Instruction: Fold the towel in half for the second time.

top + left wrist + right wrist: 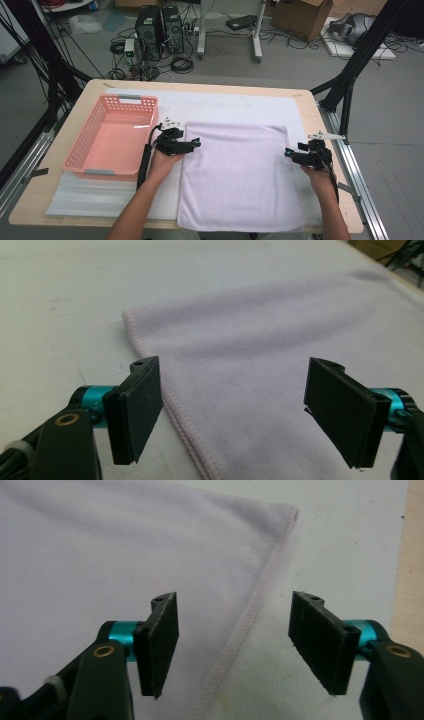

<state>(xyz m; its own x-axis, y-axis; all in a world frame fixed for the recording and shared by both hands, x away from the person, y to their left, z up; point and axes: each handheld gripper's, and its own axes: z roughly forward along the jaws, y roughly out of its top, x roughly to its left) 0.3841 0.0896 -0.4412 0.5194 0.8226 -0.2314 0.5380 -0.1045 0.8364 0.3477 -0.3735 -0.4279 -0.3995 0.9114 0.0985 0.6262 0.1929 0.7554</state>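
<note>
Black pads tip both pairs of tongs, and both pairs stand apart with nothing clamped. Our left tongs [196,143] sit at the left edge of a pale lilac towel [239,175], and in the left gripper view that stitched edge runs up between the two pads [141,407], which do not press on it. Our right tongs [288,151] sit at the towel's right edge; in the right gripper view the hem runs up between the pads [161,642] too, with cloth under the left pad and bare white under the right one.

Spread flat, the towel lies on the near middle and right of the tabletop [309,107], its near hem close to the front edge. Under it is a white mat [230,106] that covers most of the wooden surface and shows as a border on the far side and on the left.

A pink plastic basket [80,145] with latticed walls stands just left of our left hand [165,161], close beside it but apart from the towel. Nothing lies on the towel or between the two pairs of tongs, so the cloth is open to both.

Beyond the tabletop, on the floor, we see two black computer towers [161,31], tangled cables [182,64] and a cardboard box [305,17]. Black frame struts [352,65] rise at the far left and far right.
</note>
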